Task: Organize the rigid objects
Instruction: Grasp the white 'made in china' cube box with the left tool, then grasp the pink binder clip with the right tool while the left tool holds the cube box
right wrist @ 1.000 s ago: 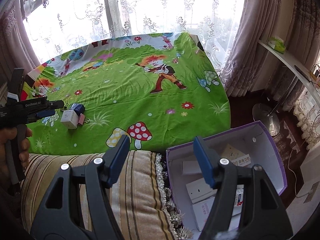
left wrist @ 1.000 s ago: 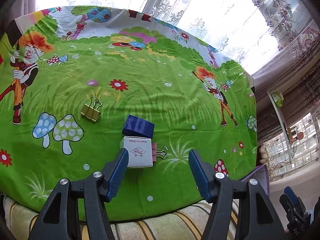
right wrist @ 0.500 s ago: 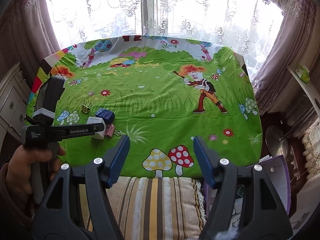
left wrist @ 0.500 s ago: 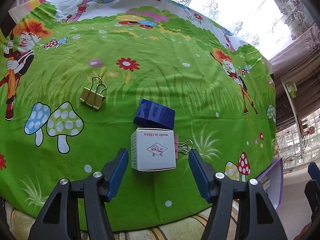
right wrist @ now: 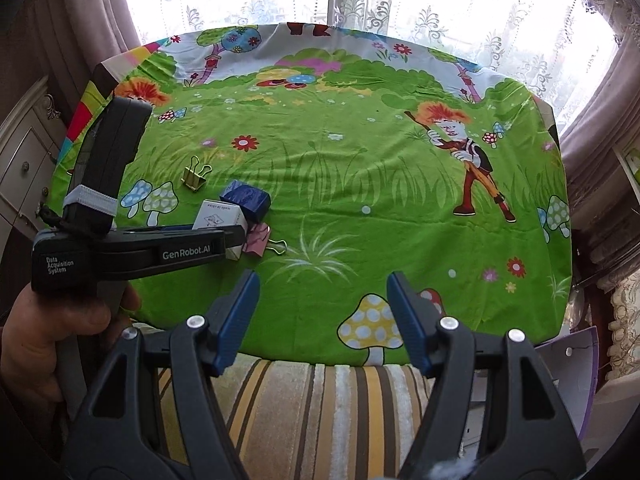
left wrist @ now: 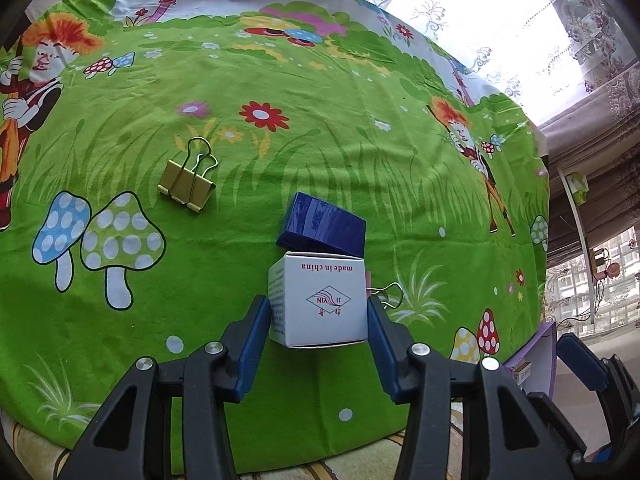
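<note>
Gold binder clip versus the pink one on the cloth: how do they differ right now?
The gold binder clip lies alone in the open, left of and beyond the boxes; the pink binder clip is tucked against the white box, mostly hidden in the left wrist view. The gold clip's wire handles point away from the camera; the pink clip's point right. Both lie flat on the green cloth, and neither is gripped.

Table draped in green cartoon-print cloth. On it lay a gold binder clip, a dark blue box, a white carton touching the blue box, and a pink binder clip just beside the carton.
</note>
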`<state>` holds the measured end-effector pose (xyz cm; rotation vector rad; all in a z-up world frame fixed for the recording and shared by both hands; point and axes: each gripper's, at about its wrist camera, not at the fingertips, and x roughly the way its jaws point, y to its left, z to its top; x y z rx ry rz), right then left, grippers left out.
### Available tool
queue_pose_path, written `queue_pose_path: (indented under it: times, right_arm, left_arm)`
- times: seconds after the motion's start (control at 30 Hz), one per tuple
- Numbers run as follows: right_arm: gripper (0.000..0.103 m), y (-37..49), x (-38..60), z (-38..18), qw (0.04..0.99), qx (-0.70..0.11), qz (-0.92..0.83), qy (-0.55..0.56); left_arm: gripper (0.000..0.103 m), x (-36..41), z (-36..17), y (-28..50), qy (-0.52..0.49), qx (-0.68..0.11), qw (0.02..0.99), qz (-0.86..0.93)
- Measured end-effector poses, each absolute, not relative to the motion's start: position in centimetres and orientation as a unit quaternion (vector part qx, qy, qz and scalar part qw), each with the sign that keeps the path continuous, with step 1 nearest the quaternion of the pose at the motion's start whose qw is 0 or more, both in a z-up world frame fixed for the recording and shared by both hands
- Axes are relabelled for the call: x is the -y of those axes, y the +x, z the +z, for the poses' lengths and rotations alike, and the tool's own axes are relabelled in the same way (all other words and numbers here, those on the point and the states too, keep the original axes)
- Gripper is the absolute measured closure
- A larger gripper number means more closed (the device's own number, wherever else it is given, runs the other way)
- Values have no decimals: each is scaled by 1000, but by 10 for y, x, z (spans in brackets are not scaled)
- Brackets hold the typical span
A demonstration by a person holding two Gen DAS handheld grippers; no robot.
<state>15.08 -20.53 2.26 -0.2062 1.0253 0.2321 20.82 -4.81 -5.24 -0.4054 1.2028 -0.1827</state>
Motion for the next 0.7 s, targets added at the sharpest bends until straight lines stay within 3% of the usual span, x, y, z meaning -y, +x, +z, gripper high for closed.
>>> queue_pose_path:
  times: [0.37,0.7]
  right_arm:
    - [32,172,174,-18,818,-488,202,-228]
    - [32,198,157,-42,777,-479,315,-261]
  left_arm:
    - [55,20,-40,199,-239,-524,815,-73]
    - [55,3,-30,193,-250,-492,833,-48]
